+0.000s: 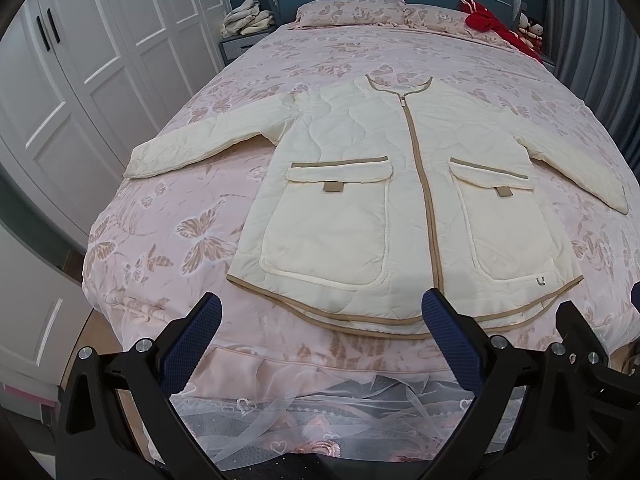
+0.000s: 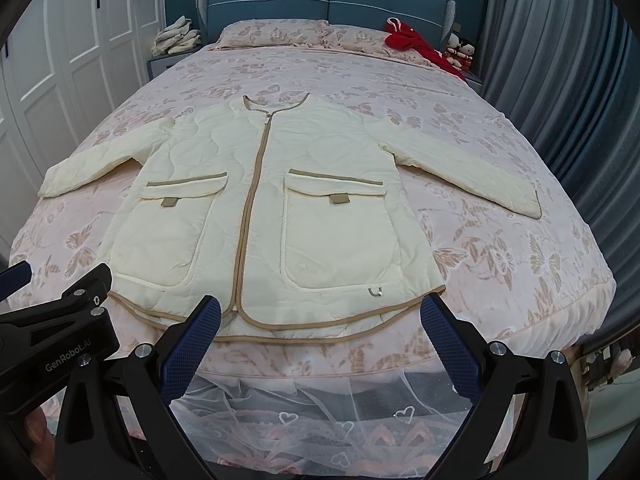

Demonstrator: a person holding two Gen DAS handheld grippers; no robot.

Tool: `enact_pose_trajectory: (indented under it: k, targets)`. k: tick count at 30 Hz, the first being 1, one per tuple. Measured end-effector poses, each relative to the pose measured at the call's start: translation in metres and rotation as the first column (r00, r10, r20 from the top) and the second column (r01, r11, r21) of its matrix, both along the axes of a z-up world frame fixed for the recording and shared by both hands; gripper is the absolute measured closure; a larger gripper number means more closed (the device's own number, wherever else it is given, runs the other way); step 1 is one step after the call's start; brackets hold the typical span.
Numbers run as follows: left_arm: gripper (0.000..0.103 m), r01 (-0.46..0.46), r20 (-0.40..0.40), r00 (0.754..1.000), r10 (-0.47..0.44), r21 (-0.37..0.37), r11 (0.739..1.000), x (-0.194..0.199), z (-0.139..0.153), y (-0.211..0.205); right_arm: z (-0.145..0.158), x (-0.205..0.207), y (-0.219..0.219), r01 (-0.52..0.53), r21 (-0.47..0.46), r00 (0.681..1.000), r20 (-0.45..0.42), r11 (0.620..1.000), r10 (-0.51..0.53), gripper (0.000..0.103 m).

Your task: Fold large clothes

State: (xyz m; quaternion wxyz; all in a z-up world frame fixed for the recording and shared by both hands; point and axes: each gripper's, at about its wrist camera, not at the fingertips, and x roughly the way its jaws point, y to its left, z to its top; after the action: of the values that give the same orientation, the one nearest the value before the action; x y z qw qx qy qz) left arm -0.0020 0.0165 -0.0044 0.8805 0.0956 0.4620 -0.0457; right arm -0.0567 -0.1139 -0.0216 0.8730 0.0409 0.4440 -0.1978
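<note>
A cream quilted jacket [image 1: 384,200] with tan trim lies flat and zipped, sleeves spread, on a pink butterfly-print bedspread [image 1: 168,240], its hem just ahead of both sets of fingertips. The left gripper [image 1: 322,314] hangs with fingers wide apart, holding nothing, the hem's left half between them. The right gripper [image 2: 320,314] likewise gapes empty before the hem's right half. A red garment [image 2: 420,46] lies far beyond, by the pillows [image 2: 276,32].

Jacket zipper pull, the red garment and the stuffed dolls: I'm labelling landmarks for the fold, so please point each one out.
zipper pull [image 1: 402,101]: left wrist view, on the metal tab below the collar.
red garment [image 2: 416,44]: right wrist view, on its bunched middle by the pillow.
stuffed dolls [image 2: 460,51]: right wrist view, on the bodies.
</note>
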Motion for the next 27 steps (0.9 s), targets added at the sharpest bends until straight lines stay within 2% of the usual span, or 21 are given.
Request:
enact_pose_trajectory:
  k: [27]
  targets:
    - [0.005, -0.001, -0.002, 1.0, 0.001, -0.001, 1.0, 0.0017, 0.0002, 0.0004, -0.0006, 0.0003, 0.0009, -0.001, 0.003, 1.0, -0.002, 1.0, 0.001, 0.005]
